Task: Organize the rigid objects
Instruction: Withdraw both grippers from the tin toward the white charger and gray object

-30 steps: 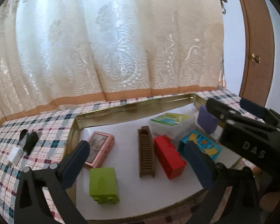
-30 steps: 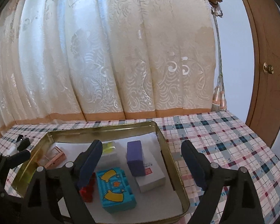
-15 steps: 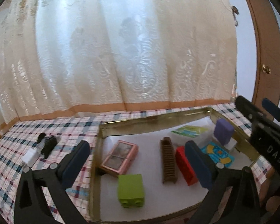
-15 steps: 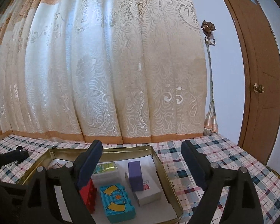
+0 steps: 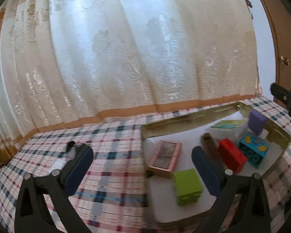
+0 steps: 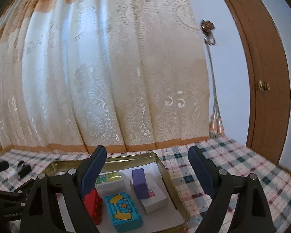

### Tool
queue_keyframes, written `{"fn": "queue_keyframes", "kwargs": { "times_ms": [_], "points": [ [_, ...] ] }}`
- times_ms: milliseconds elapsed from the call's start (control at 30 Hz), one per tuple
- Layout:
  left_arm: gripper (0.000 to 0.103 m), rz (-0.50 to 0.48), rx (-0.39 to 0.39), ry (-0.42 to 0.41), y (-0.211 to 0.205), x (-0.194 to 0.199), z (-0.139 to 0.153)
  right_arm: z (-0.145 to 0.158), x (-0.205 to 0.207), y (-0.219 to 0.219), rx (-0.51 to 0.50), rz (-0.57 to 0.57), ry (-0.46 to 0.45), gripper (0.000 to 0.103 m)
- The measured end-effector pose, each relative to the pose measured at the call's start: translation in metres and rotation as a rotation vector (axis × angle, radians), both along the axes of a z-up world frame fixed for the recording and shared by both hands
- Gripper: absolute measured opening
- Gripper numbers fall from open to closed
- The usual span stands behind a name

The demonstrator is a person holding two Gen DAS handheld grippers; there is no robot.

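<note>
The left gripper (image 5: 142,167) hangs over the desk (image 5: 110,139), fingers wide, holding nothing; the right gripper (image 6: 147,169) is likewise wide and empty above the tray (image 6: 165,176); in the tray lie a green block (image 5: 187,186), red block (image 5: 231,156), blue block (image 6: 123,211) and purple block (image 6: 139,183).

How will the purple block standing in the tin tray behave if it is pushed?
The purple block stands upright on a white box, so it probably tips easily. It looks rigid and light, likely sliding little before falling.
</note>
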State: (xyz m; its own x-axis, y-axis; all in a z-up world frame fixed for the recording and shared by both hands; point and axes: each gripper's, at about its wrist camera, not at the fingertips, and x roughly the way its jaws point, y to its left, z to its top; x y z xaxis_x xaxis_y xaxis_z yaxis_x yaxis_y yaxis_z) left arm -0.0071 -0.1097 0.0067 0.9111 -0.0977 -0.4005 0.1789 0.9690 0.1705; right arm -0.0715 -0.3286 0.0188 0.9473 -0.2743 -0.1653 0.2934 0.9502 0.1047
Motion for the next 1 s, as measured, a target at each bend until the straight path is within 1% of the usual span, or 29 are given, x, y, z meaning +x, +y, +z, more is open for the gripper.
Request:
{"fn": "queue_keyframes", "kwargs": {
  "times_ms": [100, 167, 233, 333, 400, 433, 533, 700, 833, 1000],
  "points": [
    [0.102, 0.005, -0.001, -0.019, 0.013, 0.002, 0.0, -0.002, 0.003, 0.0, 0.045, -0.019, 0.012, 0.088],
    [0.102, 0.0, 0.014, -0.023, 0.018, 0.004, -0.001, -0.002, 0.005, 0.006, 0.034, -0.039, 0.022, 0.088],
    [0.102, -0.002, 0.047, -0.035, 0.022, 0.005, -0.004, -0.001, 0.005, 0.013, 0.015, -0.049, 0.022, 0.088],
    [0.102, -0.006, 0.059, -0.049, 0.03, 0.009, -0.003, -0.002, 0.008, 0.026, 0.0, -0.053, 0.027, 0.088],
    [0.102, -0.001, 0.074, -0.067, 0.034, 0.009, -0.003, -0.004, 0.013, 0.034, 0.0, -0.039, 0.059, 0.088],
    [0.102, -0.002, 0.074, -0.068, 0.036, 0.009, -0.003, -0.005, 0.014, 0.037, 0.002, -0.03, 0.066, 0.088],
    [0.102, -0.01, 0.032, -0.062, 0.045, 0.011, -0.001, -0.004, 0.012, 0.049, -0.004, -0.021, 0.045, 0.088],
    [0.102, -0.012, 0.031, -0.05, 0.051, 0.016, -0.002, -0.004, 0.018, 0.07, -0.011, -0.003, 0.054, 0.088],
    [0.102, -0.001, -0.012, -0.038, 0.063, 0.02, -0.001, -0.006, 0.027, 0.091, 0.005, 0.02, 0.067, 0.088],
    [0.102, 0.017, -0.009, -0.021, 0.076, 0.026, -0.002, -0.007, 0.035, 0.116, 0.018, 0.059, 0.072, 0.088]
  ]
}}
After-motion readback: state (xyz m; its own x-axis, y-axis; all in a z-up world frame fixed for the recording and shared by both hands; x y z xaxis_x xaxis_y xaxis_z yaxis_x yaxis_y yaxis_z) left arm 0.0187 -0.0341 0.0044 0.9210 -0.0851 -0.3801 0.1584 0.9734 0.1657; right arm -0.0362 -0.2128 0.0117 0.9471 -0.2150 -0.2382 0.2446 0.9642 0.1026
